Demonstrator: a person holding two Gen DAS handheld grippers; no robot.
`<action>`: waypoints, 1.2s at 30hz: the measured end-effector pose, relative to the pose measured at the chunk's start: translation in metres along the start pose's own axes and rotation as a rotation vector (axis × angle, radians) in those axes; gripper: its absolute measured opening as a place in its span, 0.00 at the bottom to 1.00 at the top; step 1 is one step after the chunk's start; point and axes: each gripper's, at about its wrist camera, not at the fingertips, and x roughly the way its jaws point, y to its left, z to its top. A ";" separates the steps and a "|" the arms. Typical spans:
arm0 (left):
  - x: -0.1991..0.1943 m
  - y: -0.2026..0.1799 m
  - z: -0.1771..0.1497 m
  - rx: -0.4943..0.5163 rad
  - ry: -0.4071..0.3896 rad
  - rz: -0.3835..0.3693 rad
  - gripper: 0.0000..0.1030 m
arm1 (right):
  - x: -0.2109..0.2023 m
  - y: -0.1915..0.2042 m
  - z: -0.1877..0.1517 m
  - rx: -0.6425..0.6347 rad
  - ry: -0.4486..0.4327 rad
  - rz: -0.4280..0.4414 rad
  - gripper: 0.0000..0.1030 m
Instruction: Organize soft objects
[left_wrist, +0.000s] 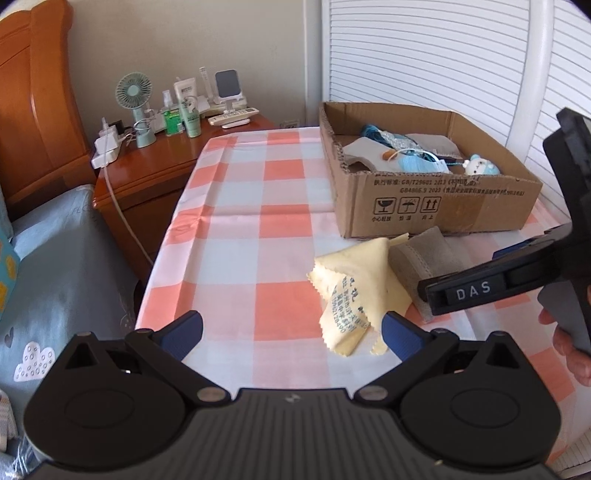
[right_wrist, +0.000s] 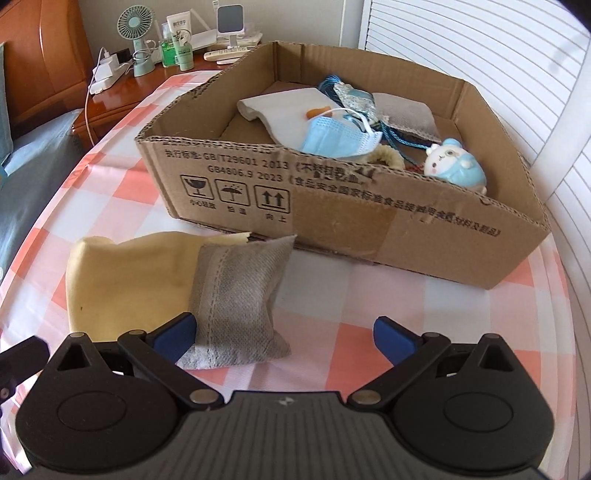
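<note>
Cardboard box (right_wrist: 369, 221) print reads "GB4806.9 2023"

Wooden nightstand (left_wrist: 147, 177) — louvred white doors (left_wrist: 424, 55) behind.

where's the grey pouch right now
The grey pouch lies on the checked tablecloth in front of the cardboard box, overlapping the yellow cloth to its left, just ahead of the open right claw.

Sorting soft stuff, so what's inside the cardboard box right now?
Inside the cardboard box: a blue face mask, a white foam piece, a grey sachet, blue cord and a small plush toy. Anything beneath them is hidden.
</note>
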 end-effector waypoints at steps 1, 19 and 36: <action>0.002 -0.002 0.001 0.008 -0.007 -0.014 0.99 | 0.000 -0.002 -0.001 0.006 0.000 0.000 1.00; 0.045 -0.028 0.006 0.068 0.005 -0.197 0.28 | -0.007 -0.026 -0.012 0.023 -0.011 -0.002 1.00; 0.028 0.013 0.000 -0.020 0.000 -0.091 0.13 | 0.001 0.017 -0.011 -0.189 -0.110 -0.013 1.00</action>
